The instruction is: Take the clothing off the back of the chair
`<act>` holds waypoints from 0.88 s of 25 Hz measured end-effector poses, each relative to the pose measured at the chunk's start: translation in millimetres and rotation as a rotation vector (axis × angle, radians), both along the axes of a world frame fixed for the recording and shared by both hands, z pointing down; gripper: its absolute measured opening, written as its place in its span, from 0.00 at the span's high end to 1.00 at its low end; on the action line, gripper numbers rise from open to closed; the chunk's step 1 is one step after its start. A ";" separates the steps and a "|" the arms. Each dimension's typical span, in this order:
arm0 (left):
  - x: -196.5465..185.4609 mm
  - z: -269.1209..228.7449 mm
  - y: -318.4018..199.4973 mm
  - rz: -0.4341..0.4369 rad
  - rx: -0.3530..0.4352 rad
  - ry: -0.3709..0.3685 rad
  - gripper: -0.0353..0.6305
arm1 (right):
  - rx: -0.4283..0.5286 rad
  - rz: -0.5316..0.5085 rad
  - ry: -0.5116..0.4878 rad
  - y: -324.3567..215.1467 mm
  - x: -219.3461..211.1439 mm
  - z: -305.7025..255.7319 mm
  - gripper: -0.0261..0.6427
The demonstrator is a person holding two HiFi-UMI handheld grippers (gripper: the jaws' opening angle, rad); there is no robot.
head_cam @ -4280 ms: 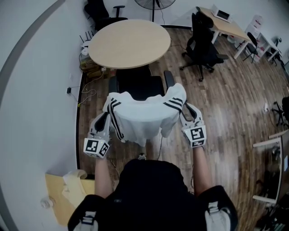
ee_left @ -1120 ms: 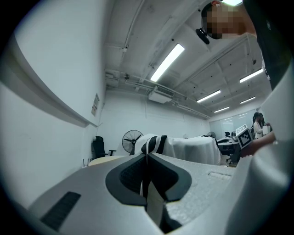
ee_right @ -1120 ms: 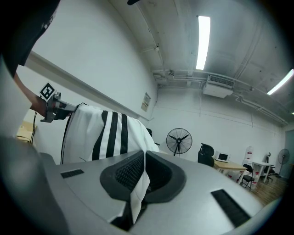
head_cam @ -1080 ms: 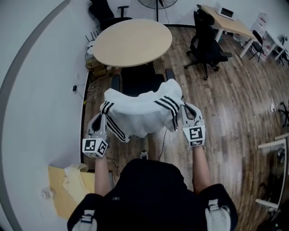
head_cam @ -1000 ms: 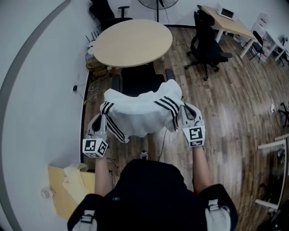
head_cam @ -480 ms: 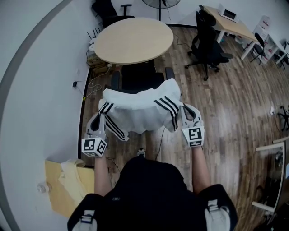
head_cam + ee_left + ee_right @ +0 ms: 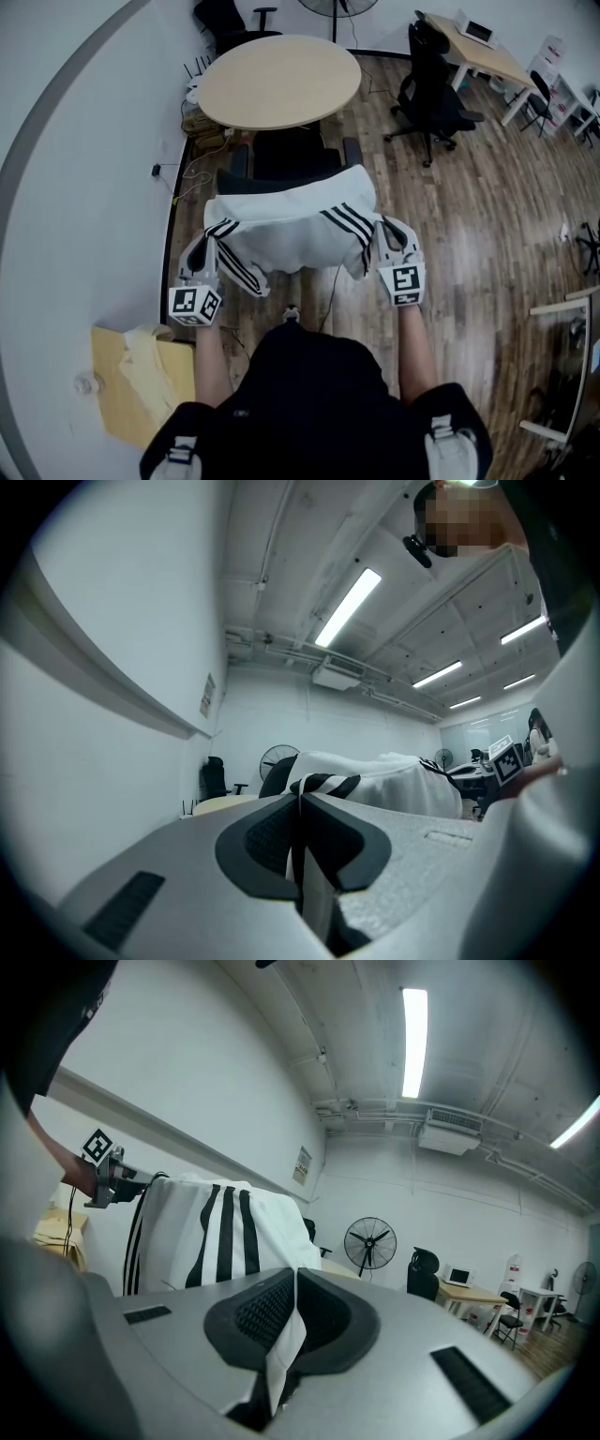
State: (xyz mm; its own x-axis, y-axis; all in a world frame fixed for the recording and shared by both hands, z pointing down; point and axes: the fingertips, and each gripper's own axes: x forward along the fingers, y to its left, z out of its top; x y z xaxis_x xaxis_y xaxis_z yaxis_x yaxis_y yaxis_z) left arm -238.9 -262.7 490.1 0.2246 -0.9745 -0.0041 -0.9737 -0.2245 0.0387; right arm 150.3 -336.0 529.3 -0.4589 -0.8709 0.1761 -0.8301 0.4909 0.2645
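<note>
Nearest the person, behind and to the left of the left gripper (image 7: 212, 242), a flat tan cardboard sheet (image 7: 117, 384) lay on the floor. That gripper's jaws were pressed together on one corner of the white garment with black stripes (image 7: 295, 230). In the left gripper view a thin fold of the cloth ran down the seam between its dark ribbed pads (image 7: 267, 832), with no gap left. The right gripper (image 7: 382, 231) was clamped the same way on the opposite corner, and in the right gripper view a white flap hung out below its closed pads (image 7: 262, 1312). From these two pinched corners the garment spread between the grippers as a slack sheet. Three black stripes ran away from each held corner, and the lower hem sagged back between the grippers toward the person. Just ahead of the fingers, under the garment's far edge, stood the black office chair (image 7: 291, 155), its seat and armrests showing past the cloth. Whether the cloth touched the chair's back could not be told. Farther ahead of the fingers was the round light-wood table (image 7: 279, 80), with the chair drawn up at its near edge. Well to the right of the right gripper's fingers stretched the brown plank floor (image 7: 469, 216). On it, farther off, stood a second black office chair (image 7: 431, 94) beside a light-wood desk (image 7: 473, 52).
</note>
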 end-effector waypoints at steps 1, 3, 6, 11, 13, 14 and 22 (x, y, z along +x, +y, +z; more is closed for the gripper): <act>0.2 0.0 1.8 0.000 -0.001 0.000 0.93 | -0.002 0.002 0.003 1.8 1.3 0.5 0.96; 1.0 0.0 4.7 0.000 -0.003 0.000 0.93 | -0.004 0.004 0.005 5.2 3.2 1.3 0.96; 1.9 0.9 8.7 -0.002 -0.004 0.004 0.93 | -0.001 0.003 -0.003 9.3 4.2 1.5 0.96; 4.5 -0.5 16.2 -0.007 -0.004 0.003 0.93 | -0.002 0.004 -0.004 16.1 7.2 -0.6 0.96; 3.5 0.0 20.4 -0.009 -0.003 0.002 0.93 | 0.008 -0.003 -0.003 19.0 6.2 -0.9 0.96; 2.6 0.1 22.6 -0.011 -0.002 0.002 0.93 | 0.013 -0.007 -0.004 20.7 5.2 -1.7 0.96; -2.6 -1.8 40.3 -0.020 0.003 0.002 0.93 | 0.022 -0.026 -0.006 37.5 -2.2 -2.5 0.96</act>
State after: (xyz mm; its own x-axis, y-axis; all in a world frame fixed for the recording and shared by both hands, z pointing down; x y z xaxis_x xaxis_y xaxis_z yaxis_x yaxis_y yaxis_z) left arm -241.5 -222.4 488.3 0.2053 -0.9787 -0.0071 -0.9778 -0.2055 0.0403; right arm 148.1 -298.5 526.8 -0.4822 -0.8624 0.1543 -0.8189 0.5063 0.2703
